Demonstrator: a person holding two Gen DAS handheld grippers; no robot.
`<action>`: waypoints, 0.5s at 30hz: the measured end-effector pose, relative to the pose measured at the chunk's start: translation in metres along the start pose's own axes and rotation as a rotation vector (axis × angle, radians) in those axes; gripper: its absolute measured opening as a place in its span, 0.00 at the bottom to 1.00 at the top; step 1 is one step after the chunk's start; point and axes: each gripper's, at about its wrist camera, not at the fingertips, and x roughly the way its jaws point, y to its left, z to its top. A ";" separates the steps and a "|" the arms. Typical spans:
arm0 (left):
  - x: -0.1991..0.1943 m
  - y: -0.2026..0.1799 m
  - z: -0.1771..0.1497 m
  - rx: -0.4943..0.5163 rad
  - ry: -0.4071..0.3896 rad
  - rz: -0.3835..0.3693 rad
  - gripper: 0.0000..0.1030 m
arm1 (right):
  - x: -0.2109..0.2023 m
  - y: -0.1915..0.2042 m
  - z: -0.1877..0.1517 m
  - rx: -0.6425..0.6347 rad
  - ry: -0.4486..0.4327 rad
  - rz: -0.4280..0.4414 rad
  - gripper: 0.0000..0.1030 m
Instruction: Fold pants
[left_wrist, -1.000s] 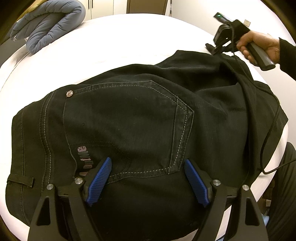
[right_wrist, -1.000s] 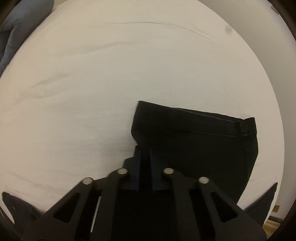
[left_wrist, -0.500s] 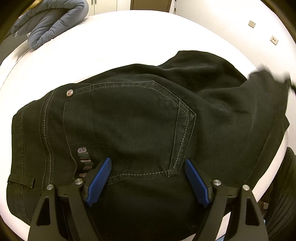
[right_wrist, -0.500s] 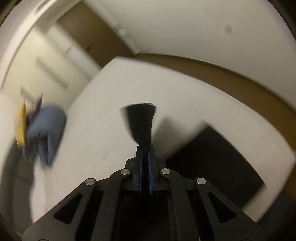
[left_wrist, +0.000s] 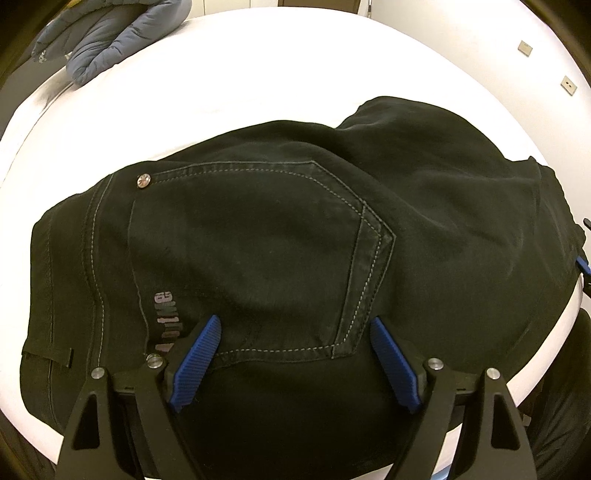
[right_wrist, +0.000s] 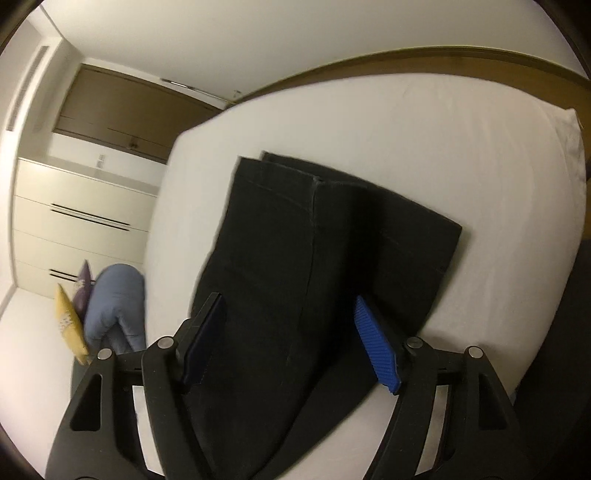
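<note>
R gripper (right_wrist: 288, 334) now open, pants (right_wrist: 317, 258) released.

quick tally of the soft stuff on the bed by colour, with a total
black: 1, the pants
blue-grey: 1, the padded jacket
yellow: 1, a cushion
purple: 1, a cushion
total: 4

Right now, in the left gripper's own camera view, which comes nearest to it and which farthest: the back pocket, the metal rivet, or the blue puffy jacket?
1. Back pocket: between the open left gripper fingers.
2. Metal rivet: farther up the pants, left.
3. Blue puffy jacket: far top-left corner of the bed.
</note>
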 end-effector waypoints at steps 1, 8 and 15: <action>0.000 -0.002 0.001 -0.002 0.002 0.000 0.82 | -0.003 -0.001 -0.003 -0.014 0.002 0.004 0.68; 0.003 -0.003 0.007 -0.002 0.017 0.002 0.82 | -0.003 -0.012 0.009 -0.009 0.040 0.010 0.02; 0.000 -0.003 0.016 0.033 0.044 -0.005 0.83 | -0.046 -0.015 0.002 0.040 0.027 0.039 0.02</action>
